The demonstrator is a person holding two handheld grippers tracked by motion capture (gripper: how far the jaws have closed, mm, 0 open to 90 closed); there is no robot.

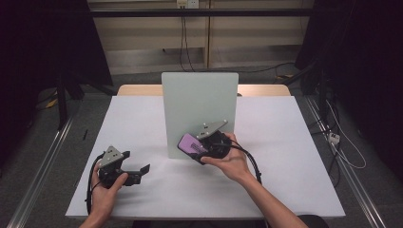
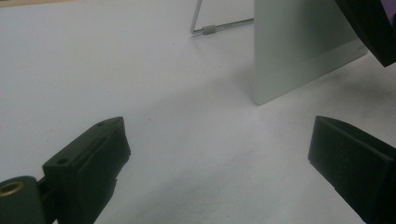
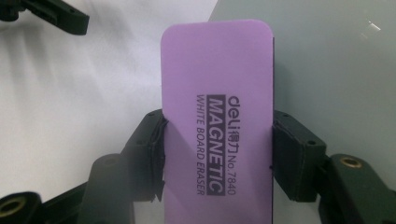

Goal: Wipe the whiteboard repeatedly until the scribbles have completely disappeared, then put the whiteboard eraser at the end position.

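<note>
A pale grey-green whiteboard [image 1: 199, 111] stands upright on the white table [image 1: 285, 156], propped by a wire stand [image 2: 205, 28]. My right gripper [image 1: 192, 146] is shut on a purple magnetic whiteboard eraser [image 3: 217, 121], its jaws pressing the eraser's two long sides. The eraser [image 1: 192, 144] is held at the board's lower front, near the board's bottom edge [image 2: 303, 70]. My left gripper [image 1: 140, 172] rests low over the table at the front left, open, with nothing between its jaws. The far end of the eraser [image 2: 373, 23] shows at the upper right of the left gripper view.
The table's wooden back edge [image 1: 138, 90] shows behind the white cover. Cables [image 1: 344, 152] and a power strip [image 1: 334, 138] lie on the floor to the right. Metal rails [image 1: 43, 166] run along the floor beside the table.
</note>
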